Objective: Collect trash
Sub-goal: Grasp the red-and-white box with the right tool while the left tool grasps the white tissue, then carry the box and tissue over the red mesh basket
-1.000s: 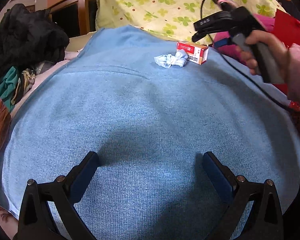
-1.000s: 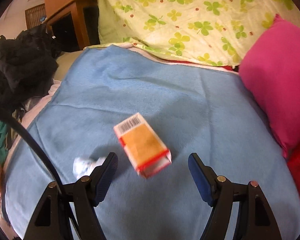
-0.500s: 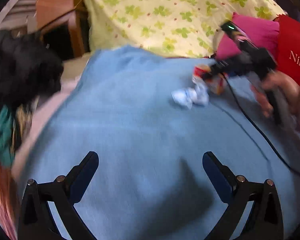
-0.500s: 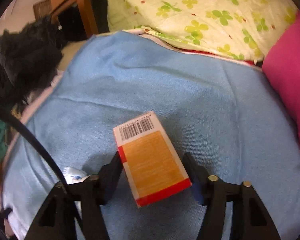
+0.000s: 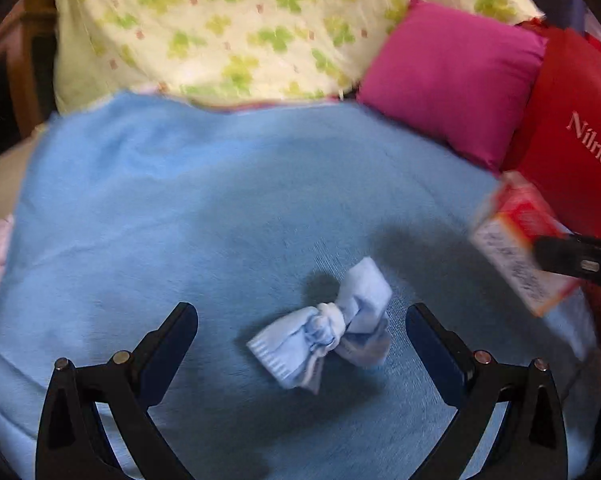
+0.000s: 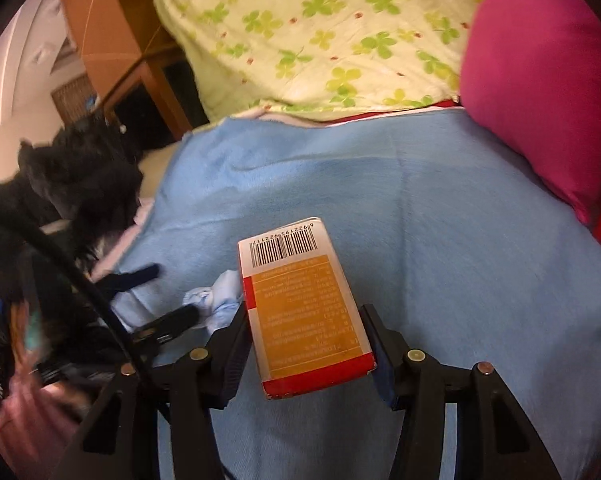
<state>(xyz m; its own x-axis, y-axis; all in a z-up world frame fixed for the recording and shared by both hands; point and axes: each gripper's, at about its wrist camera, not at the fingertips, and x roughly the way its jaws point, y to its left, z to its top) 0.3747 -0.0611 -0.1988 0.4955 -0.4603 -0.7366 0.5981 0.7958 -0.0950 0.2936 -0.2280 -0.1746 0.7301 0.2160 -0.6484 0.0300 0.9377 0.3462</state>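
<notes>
My right gripper (image 6: 304, 332) is shut on a small orange, red and white carton (image 6: 300, 304) with a barcode, held above the blue blanket (image 6: 440, 240). The carton also shows, blurred, at the right of the left wrist view (image 5: 516, 248). A crumpled pale blue tissue wad (image 5: 328, 332) lies on the blanket, between the open jaws of my left gripper (image 5: 300, 324), which touches nothing. The wad also shows in the right wrist view (image 6: 216, 300), just left of the carton.
A pink pillow (image 5: 448, 88) and a red bag (image 5: 572, 128) lie at the right. A clover-print quilt (image 5: 240, 28) is heaped at the back. Black clothing (image 6: 80, 176) is piled at the left edge, and wooden furniture (image 6: 112, 28) stands behind it.
My right gripper closed on the carton and lifted it off the blanket. My left gripper moved forward, so the tissue wad now sits between its open jaws.
</notes>
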